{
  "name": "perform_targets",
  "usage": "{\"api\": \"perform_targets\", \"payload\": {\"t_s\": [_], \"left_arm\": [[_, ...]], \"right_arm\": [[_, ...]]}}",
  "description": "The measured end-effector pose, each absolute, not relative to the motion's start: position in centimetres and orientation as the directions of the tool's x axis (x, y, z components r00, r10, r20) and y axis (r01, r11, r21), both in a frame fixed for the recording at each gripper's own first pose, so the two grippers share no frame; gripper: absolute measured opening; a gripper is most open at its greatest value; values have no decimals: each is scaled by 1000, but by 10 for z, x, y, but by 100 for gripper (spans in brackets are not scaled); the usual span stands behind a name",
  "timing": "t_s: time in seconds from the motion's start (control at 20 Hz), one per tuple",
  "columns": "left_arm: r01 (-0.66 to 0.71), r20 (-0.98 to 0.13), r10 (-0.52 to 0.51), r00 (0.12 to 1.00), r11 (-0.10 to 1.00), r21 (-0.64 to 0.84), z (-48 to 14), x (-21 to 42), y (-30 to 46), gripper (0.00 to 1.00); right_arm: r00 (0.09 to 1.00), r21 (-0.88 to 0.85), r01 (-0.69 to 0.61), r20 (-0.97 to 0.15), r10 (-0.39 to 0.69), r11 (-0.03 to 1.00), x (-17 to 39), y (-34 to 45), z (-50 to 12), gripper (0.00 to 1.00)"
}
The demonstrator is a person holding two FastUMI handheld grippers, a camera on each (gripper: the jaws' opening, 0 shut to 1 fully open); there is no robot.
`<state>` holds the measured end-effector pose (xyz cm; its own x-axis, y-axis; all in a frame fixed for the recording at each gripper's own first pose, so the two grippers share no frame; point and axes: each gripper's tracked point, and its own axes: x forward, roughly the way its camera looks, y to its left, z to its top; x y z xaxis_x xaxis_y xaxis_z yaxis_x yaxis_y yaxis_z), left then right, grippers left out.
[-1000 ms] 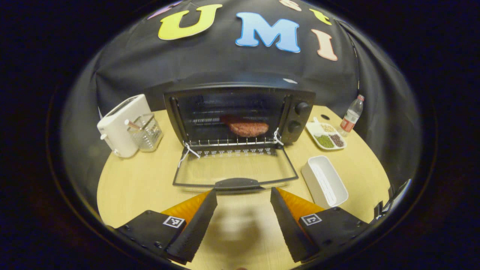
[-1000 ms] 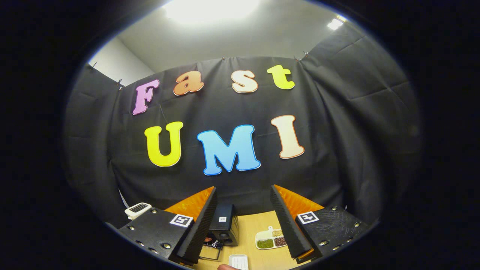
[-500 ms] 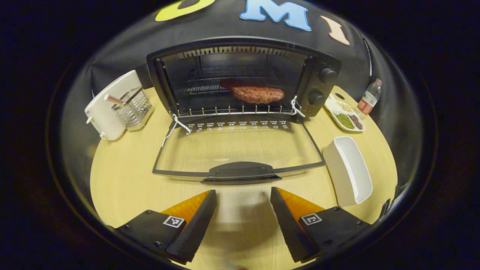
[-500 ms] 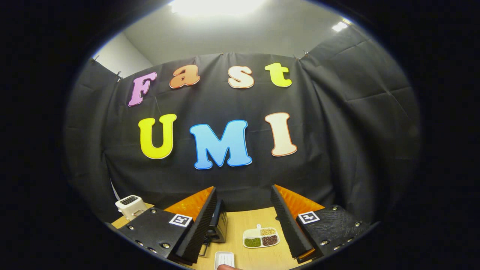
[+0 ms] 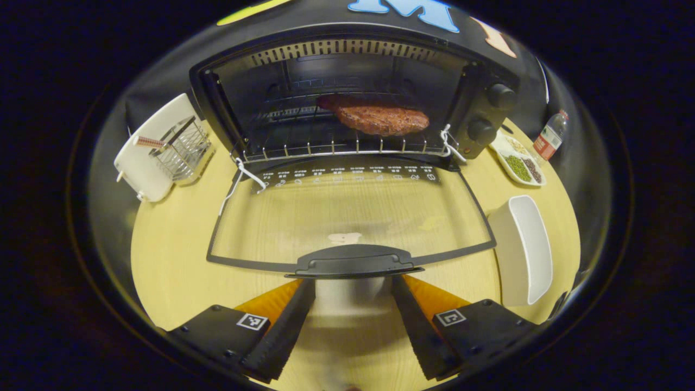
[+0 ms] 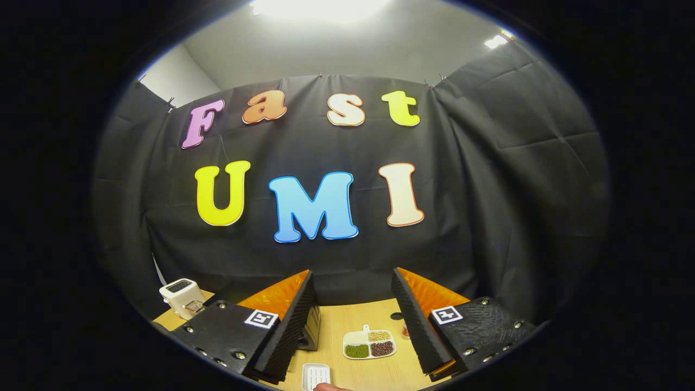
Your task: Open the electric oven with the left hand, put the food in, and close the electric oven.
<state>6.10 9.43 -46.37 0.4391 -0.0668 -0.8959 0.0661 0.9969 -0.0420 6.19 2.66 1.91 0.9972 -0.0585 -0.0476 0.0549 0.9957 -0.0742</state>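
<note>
In the left gripper view the left gripper (image 5: 353,285) sits low over the wooden desk (image 5: 168,255) with its jaws spread wide, nothing between them. Their tips lie just under the front edge of the oven door's black handle (image 5: 353,265); whether they touch it cannot be told. The glass door (image 5: 347,217) of the electric oven (image 5: 347,92) lies fully folded down, flat over the desk. Inside, on the wire rack (image 5: 304,144), rests a brown meat patty (image 5: 380,119), toward the right of the cavity. Two control knobs (image 5: 491,111) stand on the oven's right panel.

Left of the oven are a white toaster (image 5: 138,160) and, just beside it, a wire basket (image 5: 184,146). To the right lie a white rectangular dish (image 5: 524,247), a divided plate of beans (image 5: 516,163) and a water bottle (image 5: 548,141).

In the right gripper view the right gripper (image 6: 353,323) is held high, facing the booth wall, jaws wide apart and holding nothing. Far below it show the desk, the toaster (image 6: 179,296), the bean plate (image 6: 369,345) and the white dish (image 6: 316,374).
</note>
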Motion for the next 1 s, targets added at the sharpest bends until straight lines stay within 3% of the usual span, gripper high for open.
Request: {"api": "perform_targets", "payload": {"t_s": [0.25,0.3,0.45,0.55,0.6,1.0], "left_arm": [[58,-902,-62,428,997,-41,-461,60,95,100],[61,-898,-64,435,997,-41,-458,60,96,92],[58,-888,-74,453,997,-53,-447,57,95,100],[53,-873,-85,480,996,-68,-440,56,95,96],[49,-866,-91,492,996,-77,-437,56,96,100],[43,-822,-90,562,996,-79,-408,56,96,96]], "right_arm": [[998,-83,31,-52,-35,996,63,36,16,87],[998,-86,26,-58,-31,996,63,37,14,87],[998,-86,24,-64,-30,996,63,35,11,87],[997,-87,24,-68,-30,996,61,34,8,87],[997,-88,25,-69,-31,996,60,34,7,87],[997,-72,31,-70,-36,997,57,31,5,87]]}}
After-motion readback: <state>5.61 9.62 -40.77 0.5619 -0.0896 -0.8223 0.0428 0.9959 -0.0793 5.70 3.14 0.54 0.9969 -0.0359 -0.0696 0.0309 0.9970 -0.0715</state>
